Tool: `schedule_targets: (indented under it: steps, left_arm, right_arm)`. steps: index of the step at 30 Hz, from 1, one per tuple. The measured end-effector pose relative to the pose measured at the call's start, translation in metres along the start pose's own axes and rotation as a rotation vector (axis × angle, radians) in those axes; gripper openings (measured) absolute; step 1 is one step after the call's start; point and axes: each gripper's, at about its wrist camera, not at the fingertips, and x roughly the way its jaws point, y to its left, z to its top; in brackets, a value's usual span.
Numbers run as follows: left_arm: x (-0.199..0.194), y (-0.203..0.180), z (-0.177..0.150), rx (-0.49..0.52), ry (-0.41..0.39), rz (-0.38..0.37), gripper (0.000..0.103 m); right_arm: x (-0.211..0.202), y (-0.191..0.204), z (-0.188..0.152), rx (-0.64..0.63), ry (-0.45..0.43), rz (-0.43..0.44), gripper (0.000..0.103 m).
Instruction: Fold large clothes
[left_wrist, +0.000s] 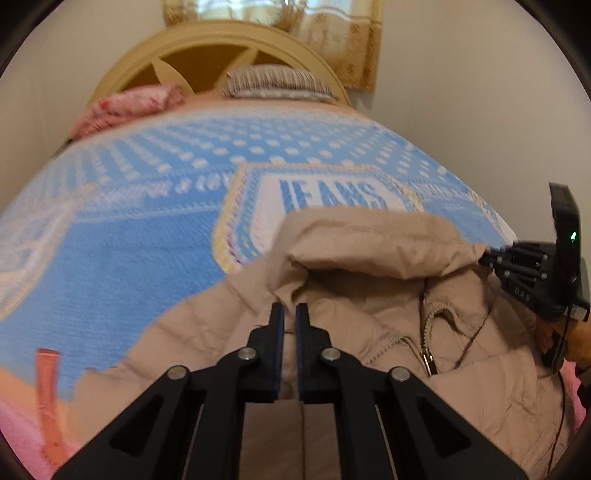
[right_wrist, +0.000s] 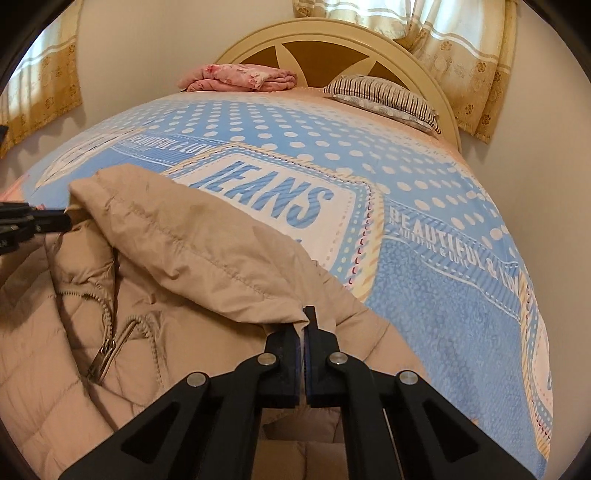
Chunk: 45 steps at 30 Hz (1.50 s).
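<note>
L gripper (left_wrist: 290, 314): jaws pinching jacket (left_wrist: 369, 332) hood edge | R gripper (right_wrist: 306, 317): jaws pinching other hood (right_wrist: 207, 236) corner | jacket on bed (right_wrist: 443, 277), zip up

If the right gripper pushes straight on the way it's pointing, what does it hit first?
The right gripper is already shut on the hood edge of the beige jacket. Going straight on, it would push into that puffed hood fabric first, then probably the blue bedspread beyond; depth is hard to judge.

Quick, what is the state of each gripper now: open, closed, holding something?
Left gripper: closed on the beige jacket's hood.
Right gripper: closed on the hood's other corner.
</note>
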Motion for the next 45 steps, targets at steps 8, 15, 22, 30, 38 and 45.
schedule_targets:
  steps: [8, 15, 22, 30, 38, 45]
  left_arm:
    - [-0.014, -0.020, 0.071, 0.005, -0.203, 0.054, 0.057]
    - [0.069, -0.019, 0.057, 0.002, 0.040, 0.172, 0.058]
    - [0.079, -0.016, 0.011, -0.015, 0.083, 0.205, 0.063]
    - [0.080, -0.011, 0.008, -0.049, 0.072, 0.185, 0.065]
    - [0.059, -0.014, 0.015, -0.059, 0.015, 0.186, 0.065]
    - [0.046, -0.046, 0.035, -0.062, -0.044, 0.117, 0.077]
  right_arm:
    - [-0.002, 0.002, -0.004, -0.009, -0.018, -0.005, 0.000]
    - [-0.006, -0.006, -0.010, 0.014, -0.021, -0.004, 0.000]
    - [-0.009, -0.005, -0.012, 0.024, 0.014, 0.027, 0.002]
    - [-0.069, -0.005, 0.016, 0.159, -0.122, 0.012, 0.070]
    - [0.022, 0.014, 0.030, 0.230, 0.021, 0.137, 0.042]
    - [0.029, 0.017, 0.008, 0.215, 0.043, 0.141, 0.042]
